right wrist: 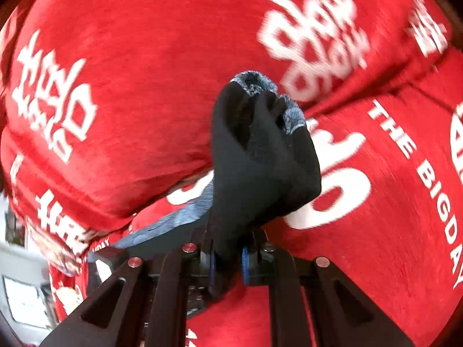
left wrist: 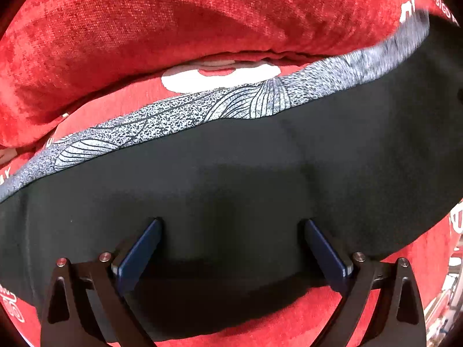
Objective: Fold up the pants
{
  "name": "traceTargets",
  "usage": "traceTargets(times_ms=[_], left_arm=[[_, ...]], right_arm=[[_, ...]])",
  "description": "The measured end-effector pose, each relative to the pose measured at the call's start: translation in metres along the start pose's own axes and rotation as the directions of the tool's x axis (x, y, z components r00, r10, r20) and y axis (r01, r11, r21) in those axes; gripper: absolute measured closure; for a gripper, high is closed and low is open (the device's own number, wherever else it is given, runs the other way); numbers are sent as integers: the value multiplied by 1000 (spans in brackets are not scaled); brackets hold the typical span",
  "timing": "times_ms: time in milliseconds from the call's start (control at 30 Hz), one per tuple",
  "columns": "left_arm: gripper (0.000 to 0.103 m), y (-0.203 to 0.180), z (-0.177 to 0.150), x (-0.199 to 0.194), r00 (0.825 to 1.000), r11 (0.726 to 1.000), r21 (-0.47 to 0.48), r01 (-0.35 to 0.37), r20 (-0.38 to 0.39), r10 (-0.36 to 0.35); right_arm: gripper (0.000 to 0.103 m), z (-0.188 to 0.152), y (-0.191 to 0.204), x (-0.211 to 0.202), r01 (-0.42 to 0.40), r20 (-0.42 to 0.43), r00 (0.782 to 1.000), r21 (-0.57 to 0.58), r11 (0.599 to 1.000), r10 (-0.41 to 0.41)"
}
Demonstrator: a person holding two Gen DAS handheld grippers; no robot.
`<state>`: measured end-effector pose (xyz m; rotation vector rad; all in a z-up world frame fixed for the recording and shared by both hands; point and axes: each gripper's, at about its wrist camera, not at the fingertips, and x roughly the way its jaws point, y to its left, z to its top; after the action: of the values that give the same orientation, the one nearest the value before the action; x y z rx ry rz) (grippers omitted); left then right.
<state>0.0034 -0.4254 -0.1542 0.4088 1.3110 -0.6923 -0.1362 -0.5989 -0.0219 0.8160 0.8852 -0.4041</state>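
Observation:
The pants are black with a grey-white leaf-patterned band along the far edge. In the left wrist view they lie spread across a red cloth surface. My left gripper is open, its blue pads resting on or just above the black fabric near its front edge. In the right wrist view my right gripper is shut on a bunched end of the pants, which stands up lifted off the surface, the grey band showing at its top.
A red cover with white printed lettering lies under everything. A plump red velvet cushion rises behind the pants. At the lower left of the right wrist view, grey-white objects lie beyond the cover's edge.

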Motion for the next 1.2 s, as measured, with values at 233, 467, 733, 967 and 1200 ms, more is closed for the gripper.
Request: traceTargets(times_ms=[233,467,733,967,1200], left_arm=[[4,78,-17,-64,996,990,-136,38,90,-26],[4,211,-56,-108,987,956,-275,-100,96,131],[4,314,-107,-106,982,906,-388,-171,11,190],[4,310,-96,-105,992,917,-385,-101,28,121],[4,252,-62,-107,995,964,-249,95,62,-82]], right_arm=[[89,-23,102,-11,61,19,998,-298,953,-59],[89,-103,211,55,108,-45,986,-568,816,-162],[75,-216,264,181,342,12,873,-728,594,-487],[63,-258,297,126,221,2,925,-815,535,-379],[63,-180,191,93,-81,-262,964,-120,989,47]])
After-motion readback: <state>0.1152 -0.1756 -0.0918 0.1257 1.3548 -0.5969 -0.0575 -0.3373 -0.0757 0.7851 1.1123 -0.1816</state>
